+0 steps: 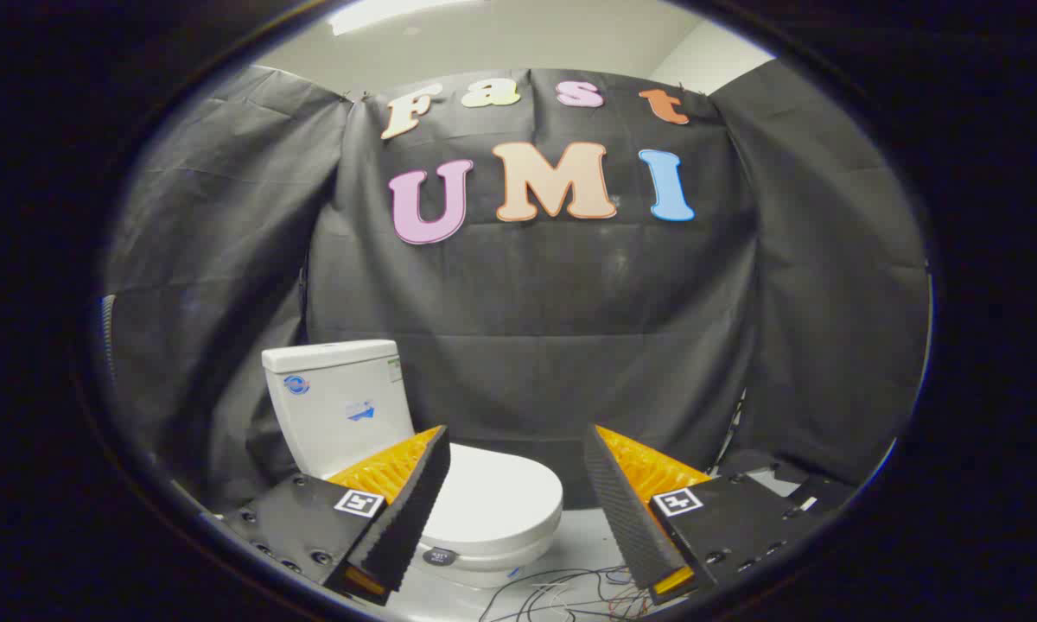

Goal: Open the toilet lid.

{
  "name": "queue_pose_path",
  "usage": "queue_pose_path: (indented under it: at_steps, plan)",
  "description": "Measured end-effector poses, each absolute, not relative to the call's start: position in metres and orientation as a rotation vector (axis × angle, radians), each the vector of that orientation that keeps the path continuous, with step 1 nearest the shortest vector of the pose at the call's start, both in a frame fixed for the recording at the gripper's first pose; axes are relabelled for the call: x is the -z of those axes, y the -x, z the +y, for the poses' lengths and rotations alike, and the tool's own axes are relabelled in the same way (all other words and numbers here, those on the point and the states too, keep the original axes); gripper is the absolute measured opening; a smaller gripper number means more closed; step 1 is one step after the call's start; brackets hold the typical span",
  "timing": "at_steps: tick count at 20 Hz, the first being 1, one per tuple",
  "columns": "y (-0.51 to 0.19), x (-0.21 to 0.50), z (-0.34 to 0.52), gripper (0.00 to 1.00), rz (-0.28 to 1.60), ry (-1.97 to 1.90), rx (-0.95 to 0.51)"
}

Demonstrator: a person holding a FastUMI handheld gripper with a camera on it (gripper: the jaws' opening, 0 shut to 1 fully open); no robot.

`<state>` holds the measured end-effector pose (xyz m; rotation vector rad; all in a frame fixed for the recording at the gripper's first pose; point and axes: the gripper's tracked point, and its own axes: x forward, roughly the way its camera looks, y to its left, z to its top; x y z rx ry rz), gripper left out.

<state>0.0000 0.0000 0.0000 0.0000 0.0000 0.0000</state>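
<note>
Black cloth [527,345] hangs in creased panels around the booth, closing it off at the back and on both sides, with a strip of pale ceiling [501,39] above it and one bright ceiling light [380,13] glowing there. Down below, the light grey floor [588,540] runs under everything.

Standing on that floor, against the cloth and off to the left of the gap between the fingers, is the white ceramic toilet [415,466]. Its boxy white tank [341,402] rises at the back with a small blue round mark and a blue sticker on its front. Its smooth white oval lid [497,501] lies flat and closed over the bowl, facing towards the gripper. The left finger hides the near left part of the lid from this angle.

The gripper [517,510] hangs short of the toilet, touching nothing. Its two fingers [410,510] are spread wide apart, each a black ridged pad backed with orange ribbed plastic and mounted on a black block carrying a small square black-and-white marker [359,503].

A tangle of thin loose wires [562,592], dark, white and red, lies on the floor just beside the toilet's base, between the fingers.
</note>
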Motion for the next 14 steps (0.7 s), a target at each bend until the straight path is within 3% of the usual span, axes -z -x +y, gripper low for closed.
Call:
queue_pose_path:
  at_steps: [14]
  plan:
    - [-0.079,-0.016,0.024,0.96,-0.056,-0.028,-0.018]
